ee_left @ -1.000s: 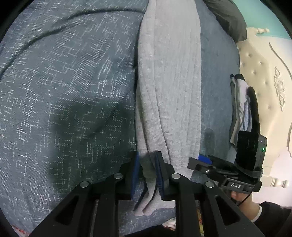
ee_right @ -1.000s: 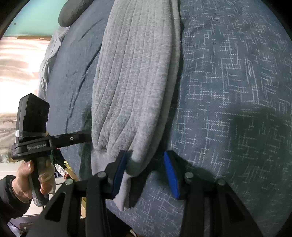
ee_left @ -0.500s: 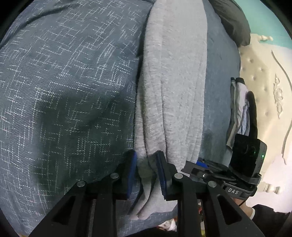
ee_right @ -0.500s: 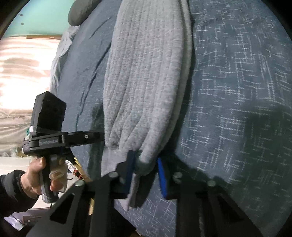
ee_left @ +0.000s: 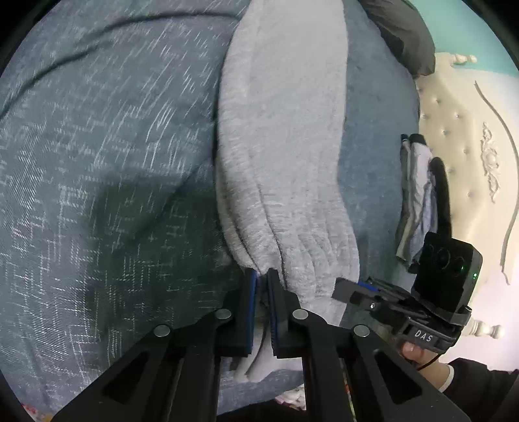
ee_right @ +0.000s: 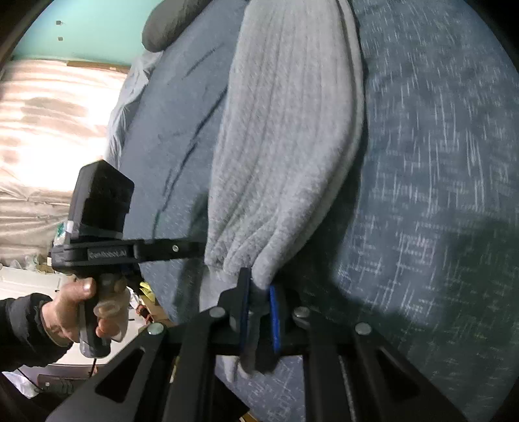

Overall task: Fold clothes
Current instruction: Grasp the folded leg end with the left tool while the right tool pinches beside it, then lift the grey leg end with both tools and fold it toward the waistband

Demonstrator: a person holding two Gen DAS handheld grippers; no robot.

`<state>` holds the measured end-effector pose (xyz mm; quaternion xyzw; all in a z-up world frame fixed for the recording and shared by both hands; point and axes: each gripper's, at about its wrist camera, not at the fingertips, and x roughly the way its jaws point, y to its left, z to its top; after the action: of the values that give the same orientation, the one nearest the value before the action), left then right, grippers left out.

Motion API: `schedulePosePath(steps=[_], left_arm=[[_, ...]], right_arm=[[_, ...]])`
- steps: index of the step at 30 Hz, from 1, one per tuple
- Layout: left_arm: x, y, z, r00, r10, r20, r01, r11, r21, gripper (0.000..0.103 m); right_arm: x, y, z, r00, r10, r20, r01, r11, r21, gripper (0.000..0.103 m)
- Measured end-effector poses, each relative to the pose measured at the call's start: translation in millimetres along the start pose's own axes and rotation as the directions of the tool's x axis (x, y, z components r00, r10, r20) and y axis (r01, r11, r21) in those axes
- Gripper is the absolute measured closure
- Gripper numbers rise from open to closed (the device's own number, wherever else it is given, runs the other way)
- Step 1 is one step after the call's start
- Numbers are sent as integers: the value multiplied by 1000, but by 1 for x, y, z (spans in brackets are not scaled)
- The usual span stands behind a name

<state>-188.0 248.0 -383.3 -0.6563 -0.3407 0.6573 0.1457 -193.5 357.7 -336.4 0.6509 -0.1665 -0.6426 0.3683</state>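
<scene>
A long grey ribbed garment (ee_left: 282, 155) lies folded lengthwise on a blue-grey bedspread (ee_left: 97, 146) and runs away from me. My left gripper (ee_left: 262, 276) is shut on its near left corner, and the cloth bunches between the blue pads. In the right wrist view the same grey garment (ee_right: 285, 146) hangs from my right gripper (ee_right: 259, 285), which is shut on the near right corner. The near end is lifted and gathered between both grippers. Each gripper shows in the other's view: the right gripper (ee_left: 353, 290) and the left gripper (ee_right: 194, 248), each held by a hand.
A small stack of folded clothes (ee_left: 418, 194) lies on the bed by the cream tufted headboard (ee_left: 470, 146). A dark pillow (ee_left: 402, 29) sits at the far end. The bed edge is right below the grippers, with floor clutter (ee_right: 142, 298) beyond it.
The right gripper, open a second ago, has shut on the garment's corner. The left gripper has pinched tighter. Both have raised the near end, so the cloth bunches and lifts.
</scene>
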Motion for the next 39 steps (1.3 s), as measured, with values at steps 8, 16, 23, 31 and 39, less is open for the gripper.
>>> schedulePosePath(steps=[8, 16, 23, 31, 39], left_arm=[[-34, -28, 28, 998, -35, 60, 34, 999, 22, 96], [-95, -56, 96, 992, -59, 114, 49, 995, 86, 96], [-135, -81, 175, 985, -88, 150, 65, 987, 150, 96], [-154, -99, 265, 984, -112, 139, 81, 975, 208, 96], [-164, -132, 340, 983, -132, 130, 90, 954, 286, 96]], right_arm=[[-27, 16, 33, 996, 37, 84, -34, 999, -36, 93], [-59, 35, 90, 984, 65, 167, -50, 994, -96, 93], [-92, 45, 164, 969, 83, 232, -50, 988, -145, 93], [-104, 52, 251, 952, 44, 303, 4, 987, -159, 93], [-119, 58, 310, 929, 8, 370, 46, 989, -139, 93]])
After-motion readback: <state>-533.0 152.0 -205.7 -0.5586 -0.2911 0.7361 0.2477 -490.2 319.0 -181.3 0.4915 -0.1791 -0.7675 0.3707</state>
